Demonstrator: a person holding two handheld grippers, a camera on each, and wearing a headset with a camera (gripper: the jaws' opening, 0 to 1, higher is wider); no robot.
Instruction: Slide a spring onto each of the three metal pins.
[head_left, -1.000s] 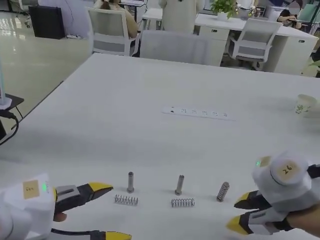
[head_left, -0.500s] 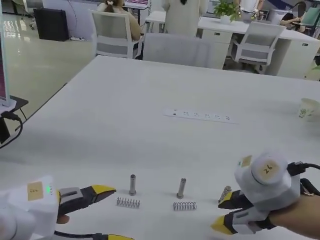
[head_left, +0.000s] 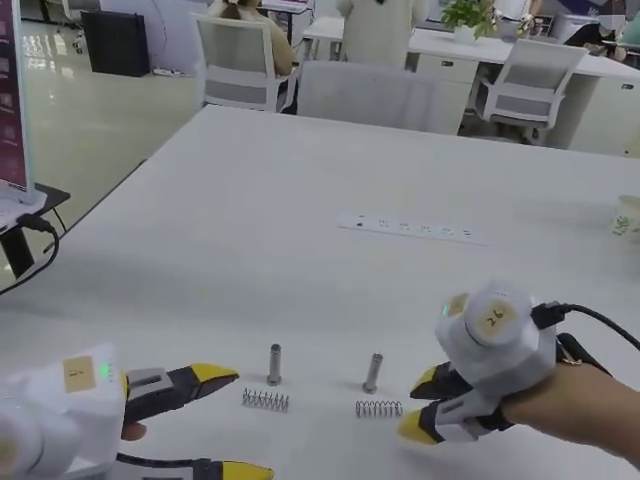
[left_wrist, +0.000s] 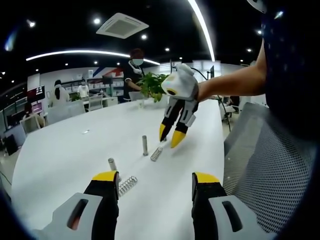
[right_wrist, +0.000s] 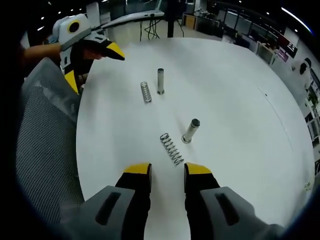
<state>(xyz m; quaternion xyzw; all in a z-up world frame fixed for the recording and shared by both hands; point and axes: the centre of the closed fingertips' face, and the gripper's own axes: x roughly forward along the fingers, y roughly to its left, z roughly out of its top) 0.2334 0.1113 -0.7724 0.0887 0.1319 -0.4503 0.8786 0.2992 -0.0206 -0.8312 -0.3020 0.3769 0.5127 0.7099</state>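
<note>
**Two pins bare, two springs loose, both hand-held grippers empty**

Head view: left pin (head_left: 274, 364) and right pin (head_left: 373, 372) upright on the white worktop (head_left: 300, 200). Left spring (head_left: 265, 400) and right spring (head_left: 379, 408) flat on the worktop, one just in front of each pin, not touching it. Neither spring on a pin. Farther back a power strip (head_left: 410, 228), a paper cup (head_left: 630, 215) at the right edge, chairs (head_left: 240, 60) past the far end. Left hand-held gripper (head_left: 232, 422) low at bottom left. Right hand-held gripper (head_left: 418, 405) low on the right, tips just beside the end of the right spring.

Left gripper view: right hand-held gripper seen from the front, tilted down over the worktop. Yellow tips a little apart, nothing between them, close to the right spring and right pin. Own jaws spread wide, holding nothing, touching nothing. Left spring just ahead of one jaw, left pin right behind it.

Right gripper view: looking along the right spring, lying lengthwise just ahead of the narrow gap between own jaws. Contact with the coil: cannot tell. Nothing gripped. Right pin just beside the spring. Left pin and left spring farther on, side by side. Left hand-held gripper at the top left of this view, wide open. Mesh chair back (right_wrist: 45, 150) along the edge.
</note>
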